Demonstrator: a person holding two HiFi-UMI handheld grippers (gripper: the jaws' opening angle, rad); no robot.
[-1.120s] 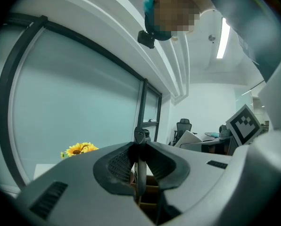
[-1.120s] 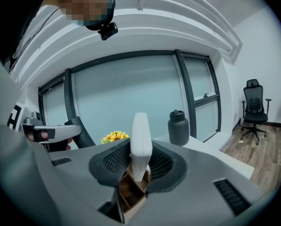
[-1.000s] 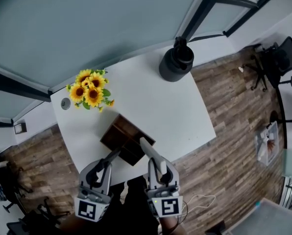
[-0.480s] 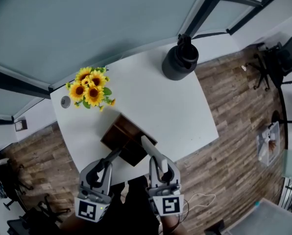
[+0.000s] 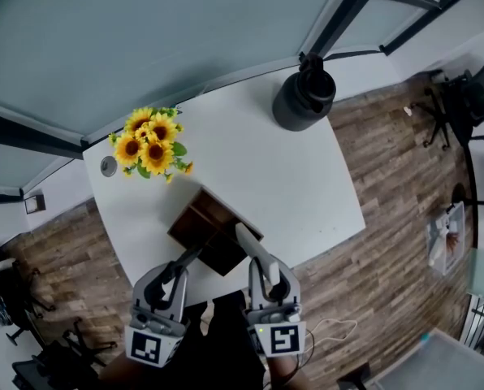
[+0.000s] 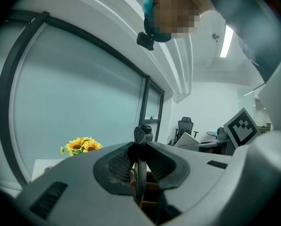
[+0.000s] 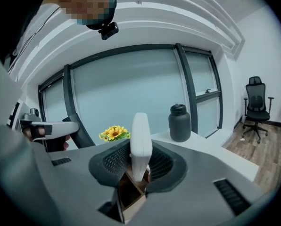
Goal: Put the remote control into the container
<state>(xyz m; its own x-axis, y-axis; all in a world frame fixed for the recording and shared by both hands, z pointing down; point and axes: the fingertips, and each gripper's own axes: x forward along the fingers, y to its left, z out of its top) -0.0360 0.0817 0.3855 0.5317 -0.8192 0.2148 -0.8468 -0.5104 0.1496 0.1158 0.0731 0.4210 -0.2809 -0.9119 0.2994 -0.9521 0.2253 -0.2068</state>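
My right gripper point(image 5: 255, 265) is shut on a white remote control point(image 5: 248, 250), which stands on end between the pads and points over the near edge of the brown open box point(image 5: 205, 222). In the right gripper view the remote control point(image 7: 141, 140) rises from the right gripper point(image 7: 139, 167), with the brown box point(image 7: 130, 196) just below. My left gripper point(image 5: 191, 257) hovers at the box's near left corner. In the left gripper view the left gripper point(image 6: 139, 163) has its pads together with nothing between them, and a sliver of the box point(image 6: 149, 188) shows behind.
The white table point(image 5: 307, 185) carries a bunch of sunflowers point(image 5: 149, 146) at the back left, a black bottle point(image 5: 304, 100) at the back right corner and a small round disc point(image 5: 108, 166) at the left edge. Wood floor and office chairs point(image 5: 461, 96) lie to the right.
Both grippers stay where they were, the remote still in the right one. Only the head view drifts slightly.
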